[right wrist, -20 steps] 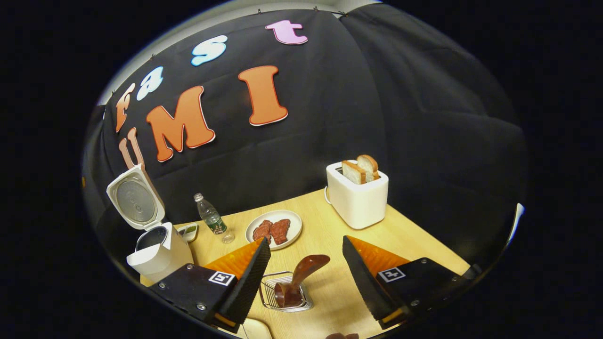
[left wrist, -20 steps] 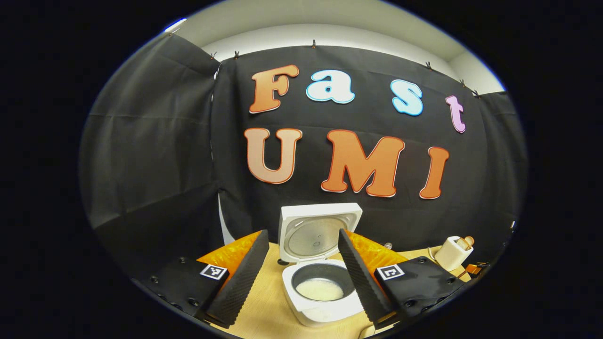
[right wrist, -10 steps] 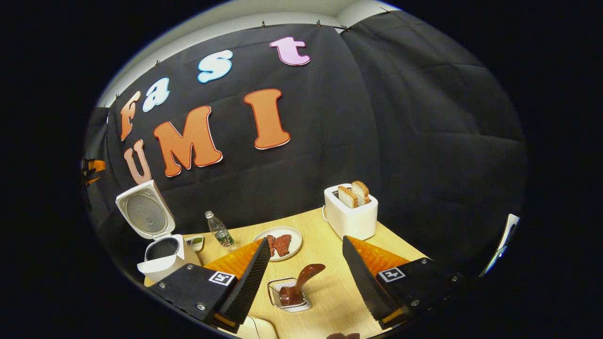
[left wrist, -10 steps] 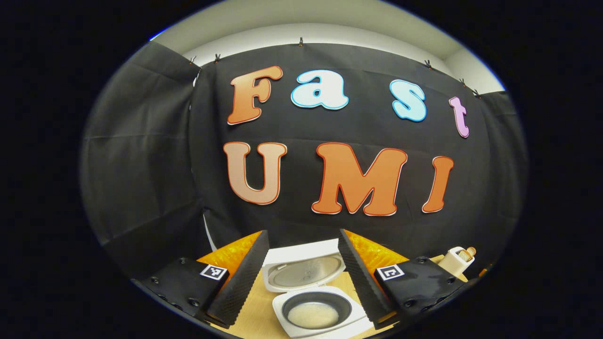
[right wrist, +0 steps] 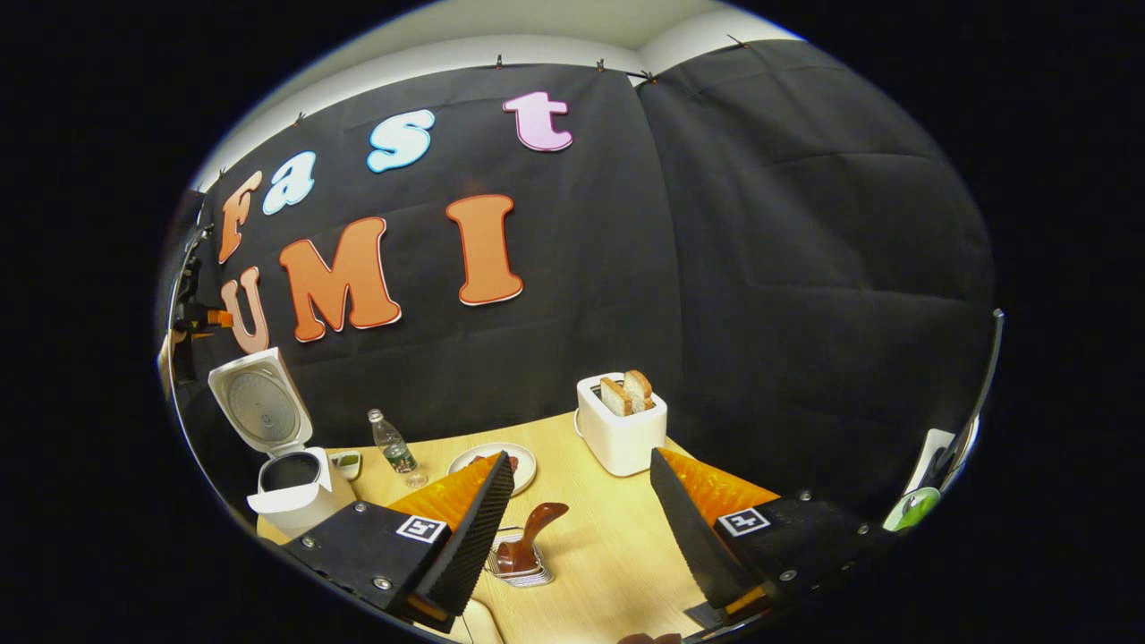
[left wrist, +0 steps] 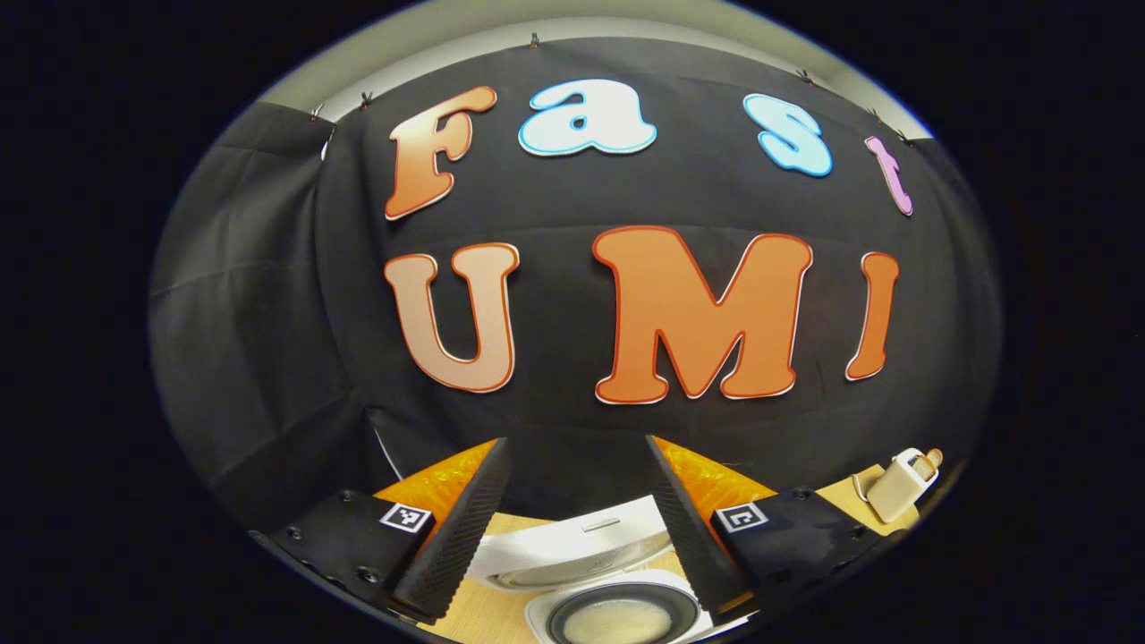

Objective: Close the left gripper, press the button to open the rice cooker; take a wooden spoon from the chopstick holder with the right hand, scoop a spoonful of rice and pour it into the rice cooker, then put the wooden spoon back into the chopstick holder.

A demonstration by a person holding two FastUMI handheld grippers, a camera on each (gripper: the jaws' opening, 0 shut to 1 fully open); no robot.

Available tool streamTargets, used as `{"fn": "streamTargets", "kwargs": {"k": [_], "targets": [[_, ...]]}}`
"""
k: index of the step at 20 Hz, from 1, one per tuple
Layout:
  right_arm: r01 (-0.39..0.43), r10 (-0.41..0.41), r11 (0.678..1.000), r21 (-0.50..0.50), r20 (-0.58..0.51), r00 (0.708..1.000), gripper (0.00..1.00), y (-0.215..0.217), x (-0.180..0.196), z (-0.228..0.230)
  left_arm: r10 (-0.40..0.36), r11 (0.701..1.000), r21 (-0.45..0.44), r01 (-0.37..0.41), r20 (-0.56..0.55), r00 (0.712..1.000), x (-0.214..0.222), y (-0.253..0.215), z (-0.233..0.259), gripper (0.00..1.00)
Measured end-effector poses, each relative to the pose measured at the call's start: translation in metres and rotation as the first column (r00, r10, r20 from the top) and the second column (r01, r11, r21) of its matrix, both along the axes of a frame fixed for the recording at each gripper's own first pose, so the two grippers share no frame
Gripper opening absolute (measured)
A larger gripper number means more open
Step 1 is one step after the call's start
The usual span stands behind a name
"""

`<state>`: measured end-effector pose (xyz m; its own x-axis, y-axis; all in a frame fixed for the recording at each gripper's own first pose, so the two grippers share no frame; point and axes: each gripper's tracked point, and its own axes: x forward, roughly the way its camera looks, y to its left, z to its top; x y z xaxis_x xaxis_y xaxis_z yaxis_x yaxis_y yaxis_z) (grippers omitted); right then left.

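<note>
On the wooden desk point(right wrist: 617, 546), the rice cooker point(right wrist: 295, 487) serves as the landmark: in the right gripper view it stands at the far left end, its white lid point(right wrist: 259, 402) swung up and back so that the dark inner pot shows. Just to the right of the rice cooker lies a small dish point(right wrist: 346, 462), then an upright plastic bottle point(right wrist: 392, 444), and further right a white plate point(right wrist: 519, 458), partly hidden by a finger of the right gripper point(right wrist: 581, 519). Well to the right of the rice cooker, near the back cloth wall, stands a white toaster point(right wrist: 620, 434) with two slices of bread point(right wrist: 626, 394) sticking out of its slots. Nearer the camera than the plate, a wire chopstick holder point(right wrist: 517, 565) sits on the desk with the wooden spoon point(right wrist: 530, 537) resting in it, its handle leaning up to the right. The right gripper hangs above the holder with its fingers spread wide and nothing between them, apart from the spoon. In the left gripper view, the left gripper point(left wrist: 572, 519) is likewise wide open and empty, raised above the rice cooker point(left wrist: 617, 613), whose pot holds pale rice point(left wrist: 617, 620) and whose lid point(left wrist: 572, 555) tilts back behind it; the toaster point(left wrist: 899, 483) appears far to the right of the rice cooker.
</note>
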<state>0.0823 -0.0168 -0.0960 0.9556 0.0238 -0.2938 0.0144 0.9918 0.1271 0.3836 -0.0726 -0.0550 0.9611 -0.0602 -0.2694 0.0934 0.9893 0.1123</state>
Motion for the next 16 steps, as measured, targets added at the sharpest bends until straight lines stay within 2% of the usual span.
{"fn": "streamTargets", "kwargs": {"k": [3, 6, 8, 12, 16], "targets": [[0.010, -0.009, 0.999, -0.033, 0.035, 0.999, 0.94, 0.000, -0.006, 0.028, 0.011, 0.999, -0.041, -0.014, -0.063, 0.998, 0.019, 0.000, -0.035, 0.99], [-0.003, 0.006, 0.999, -0.036, 0.075, 0.997, 0.95, 0.008, -0.011, 0.053, 0.061, 0.997, -0.044, -0.069, -0.150, 0.987, 0.030, 0.013, -0.075, 1.00], [-0.011, 0.015, 0.999, -0.046, 0.093, 0.996, 0.94, 0.010, -0.015, 0.061, 0.071, 0.992, -0.095, -0.085, -0.141, 0.987, 0.033, 0.012, -0.077, 1.00], [-0.037, 0.044, 0.997, -0.067, 0.099, 0.994, 0.95, 0.019, -0.015, 0.062, 0.046, 0.994, -0.087, -0.062, -0.177, 0.983, 0.013, 0.007, -0.083, 0.99], [-0.085, 0.091, 0.994, -0.065, 0.105, 0.990, 0.95, 0.032, -0.009, 0.063, 0.010, 0.995, -0.097, -0.028, -0.182, 0.983, -0.025, -0.006, -0.085, 0.99]]}}
